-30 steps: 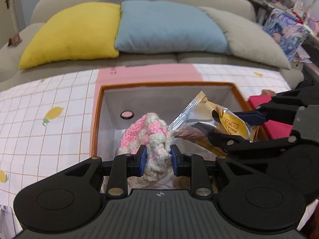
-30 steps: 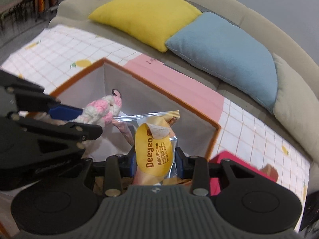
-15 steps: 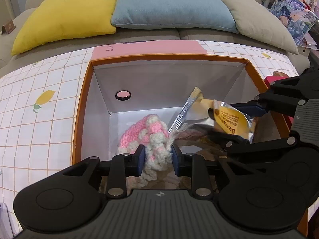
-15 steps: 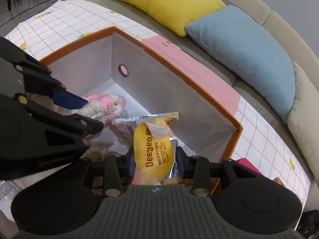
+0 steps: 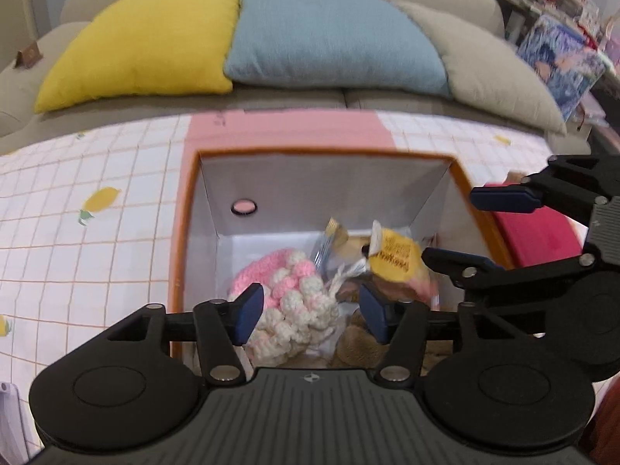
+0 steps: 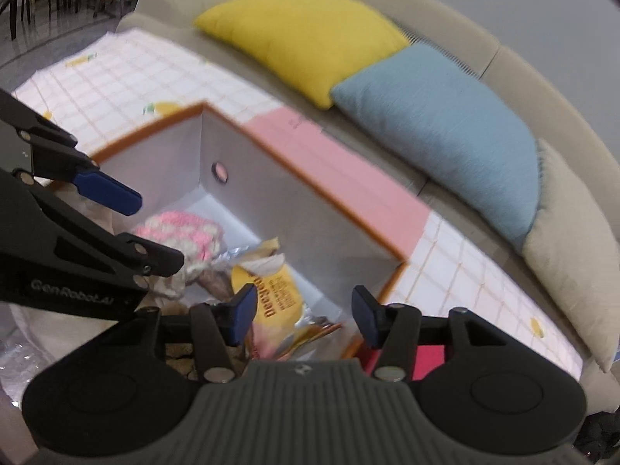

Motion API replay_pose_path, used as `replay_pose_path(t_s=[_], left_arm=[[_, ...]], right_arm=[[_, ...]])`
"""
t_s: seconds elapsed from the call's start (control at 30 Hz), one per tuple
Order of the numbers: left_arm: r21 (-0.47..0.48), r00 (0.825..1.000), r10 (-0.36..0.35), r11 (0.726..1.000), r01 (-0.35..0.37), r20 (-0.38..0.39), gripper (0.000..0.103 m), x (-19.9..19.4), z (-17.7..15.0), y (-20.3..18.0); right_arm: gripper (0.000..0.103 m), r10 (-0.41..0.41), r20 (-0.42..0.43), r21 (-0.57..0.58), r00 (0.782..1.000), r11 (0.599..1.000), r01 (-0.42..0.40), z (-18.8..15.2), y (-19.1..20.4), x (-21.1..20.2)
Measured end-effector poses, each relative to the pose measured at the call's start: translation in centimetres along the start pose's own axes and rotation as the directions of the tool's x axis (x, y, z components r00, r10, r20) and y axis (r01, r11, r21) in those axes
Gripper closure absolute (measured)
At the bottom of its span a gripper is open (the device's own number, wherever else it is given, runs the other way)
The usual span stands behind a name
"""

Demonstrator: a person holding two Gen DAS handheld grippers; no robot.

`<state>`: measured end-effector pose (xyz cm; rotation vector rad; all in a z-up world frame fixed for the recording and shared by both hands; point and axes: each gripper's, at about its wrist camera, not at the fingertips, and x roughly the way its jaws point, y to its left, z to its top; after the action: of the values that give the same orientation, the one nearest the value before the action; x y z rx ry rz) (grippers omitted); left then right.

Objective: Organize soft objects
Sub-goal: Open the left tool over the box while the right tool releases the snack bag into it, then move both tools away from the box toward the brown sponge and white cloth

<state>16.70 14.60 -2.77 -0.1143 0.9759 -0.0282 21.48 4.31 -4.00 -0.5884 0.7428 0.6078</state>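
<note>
An orange-rimmed storage box (image 5: 186, 209) with white inner walls stands on the checked cloth; it also shows in the right wrist view (image 6: 325, 213). A pink and white crocheted item (image 5: 288, 294) lies inside it, also seen in the right wrist view (image 6: 182, 228). A yellow snack packet (image 5: 393, 257) lies beside it, also in the right wrist view (image 6: 277, 296). My left gripper (image 5: 308, 310) is open above the crocheted item. My right gripper (image 6: 302, 308) is open above the packet. Neither holds anything.
A red flat object (image 5: 542, 232) lies right of the box. A brown plush piece (image 5: 358, 343) sits in the box's near end. Yellow (image 5: 143, 38), blue (image 5: 329, 35) and beige (image 5: 492, 66) cushions lean on the sofa behind. Cluttered shelves (image 5: 562, 50) stand at far right.
Both grippers opened: the left let go of the crocheted item, the right let go of the yellow packet. Both items now lie in the box, and the grippers have risen a little.
</note>
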Motion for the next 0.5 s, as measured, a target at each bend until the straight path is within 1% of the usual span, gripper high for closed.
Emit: replay_pose_path(t_s=[0.03,0.13,0.23,0.3,0.37,0.5], left_arm=[[-0.007,1.0,-0.008,1.0,0.008,0.014,0.036,-0.6,0.0,0.0],[-0.021,0.997,-0.022,0.999,0.024,0.074,0.036,-2.8,-0.1,-0.5],[-0.046,0.986,-0.053,0.997,0.061,0.156,0.036,-5.2,-0.3,-1.3],[-0.047,0.974,-0.071,0.995,0.082,0.215,0.036,-6.9,-0.7,-2.2],[-0.028,0.96,-0.084,0.995,0.095,0.268,0.036,-8.5,-1.1,-3.4],[-0.009,0.923,-0.135,0.989,0.148,0.361,0.035,-10.9,-2.6,-5.9]], right_arm=[[0.044,-0.003,0.024,0.013,1.0,1.0,0.003,0.0,-0.3,-0.9],[0.044,-0.007,0.082,0.064,0.997,0.998,0.002,-0.4,-1.1,-3.5],[0.043,-0.026,0.135,0.138,0.99,0.99,0.007,-1.3,-1.9,-6.3],[0.04,-0.047,0.173,0.204,0.984,0.979,0.011,-2.3,-2.5,-8.4],[0.038,-0.073,0.21,0.257,0.975,0.966,0.017,-3.6,-2.9,-10.2],[0.034,-0.171,0.265,0.346,0.949,0.935,0.072,-7.3,-3.0,-13.8]])
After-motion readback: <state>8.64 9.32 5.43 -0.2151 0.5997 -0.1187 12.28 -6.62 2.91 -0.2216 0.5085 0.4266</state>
